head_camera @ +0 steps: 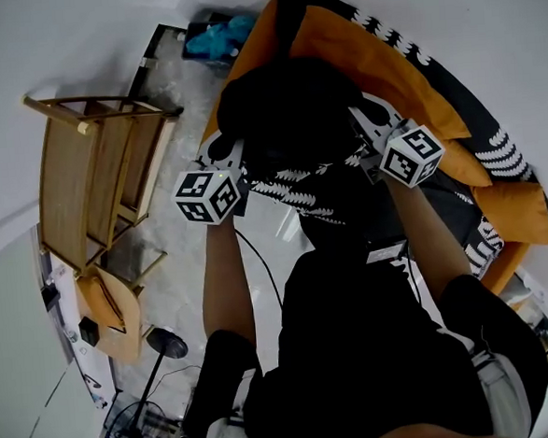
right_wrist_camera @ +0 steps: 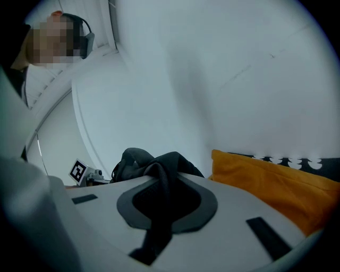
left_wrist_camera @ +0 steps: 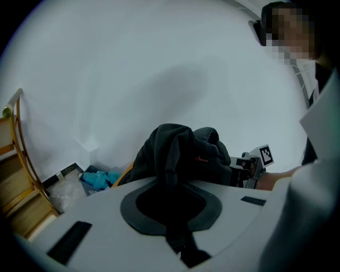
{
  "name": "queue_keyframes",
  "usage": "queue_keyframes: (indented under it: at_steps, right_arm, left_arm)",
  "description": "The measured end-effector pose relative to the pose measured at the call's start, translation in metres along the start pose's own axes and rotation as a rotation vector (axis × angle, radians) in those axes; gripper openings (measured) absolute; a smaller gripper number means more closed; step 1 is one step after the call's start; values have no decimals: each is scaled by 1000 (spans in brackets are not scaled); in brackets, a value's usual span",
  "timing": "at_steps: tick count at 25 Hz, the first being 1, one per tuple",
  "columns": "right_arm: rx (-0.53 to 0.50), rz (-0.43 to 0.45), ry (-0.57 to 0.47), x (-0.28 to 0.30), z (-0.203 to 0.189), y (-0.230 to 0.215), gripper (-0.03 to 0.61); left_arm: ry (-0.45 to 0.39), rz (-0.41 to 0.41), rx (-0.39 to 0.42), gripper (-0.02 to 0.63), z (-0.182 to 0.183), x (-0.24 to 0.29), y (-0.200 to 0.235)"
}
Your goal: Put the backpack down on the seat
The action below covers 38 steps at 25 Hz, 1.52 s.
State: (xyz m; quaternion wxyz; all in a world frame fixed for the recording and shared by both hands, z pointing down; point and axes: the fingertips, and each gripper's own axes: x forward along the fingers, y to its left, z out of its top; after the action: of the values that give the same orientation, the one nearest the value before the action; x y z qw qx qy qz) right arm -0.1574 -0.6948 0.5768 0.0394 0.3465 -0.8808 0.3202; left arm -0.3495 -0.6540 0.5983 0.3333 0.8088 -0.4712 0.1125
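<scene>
A black backpack hangs between my two grippers above the sofa seat, over an orange cushion and a black-and-white patterned throw. My left gripper holds it from the left and my right gripper from the right. In the left gripper view a black strap of the backpack runs down between the jaws of the left gripper, which is shut on it. In the right gripper view the right gripper is likewise shut on a strap of the backpack, beside the orange cushion.
A wooden slatted chair stands left of the sofa. A box with blue cloth sits in the corner by the white wall. A small wooden stool and cables lie on the floor to the left of the person.
</scene>
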Motion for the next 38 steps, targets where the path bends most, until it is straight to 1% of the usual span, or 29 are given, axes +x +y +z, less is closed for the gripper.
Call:
queue_keyframes:
  at_steps: [3, 7, 13, 16, 20, 24, 27, 30, 34, 38]
  right_arm:
    - [-17, -24, -2, 12, 3, -14, 46]
    - [-26, -90, 22, 30, -1, -38, 46]
    - [-4, -173, 81, 54, -12, -66, 47]
    - [-19, -219, 117, 68, -19, -86, 48]
    - [-70, -274, 163, 82, -26, -107, 48]
    - [-129, -335, 197, 94, -33, -122, 49]
    - [-165, -352, 224, 102, -36, -129, 52]
    - [-171, -352, 245, 109, -39, -132, 54]
    - [-172, -346, 254, 109, -44, -133, 56]
    - [-156, -324, 259, 107, -46, -132, 57]
  left_arm:
    - [-3, -4, 9, 37, 4, 12, 7]
    - [26, -2, 20, 38, 2, 32, 16]
    - [68, 9, -35, 38, -4, 62, 41]
    - [96, 11, -62, 38, -8, 78, 51]
    - [123, 51, -72, 40, -11, 96, 61]
    - [131, 114, -50, 40, -15, 110, 72]
    - [123, 171, -43, 41, -17, 119, 81]
    - [119, 207, -39, 41, -19, 125, 88]
    - [133, 219, -23, 41, -23, 129, 92]
    - [128, 222, -18, 41, -25, 128, 91]
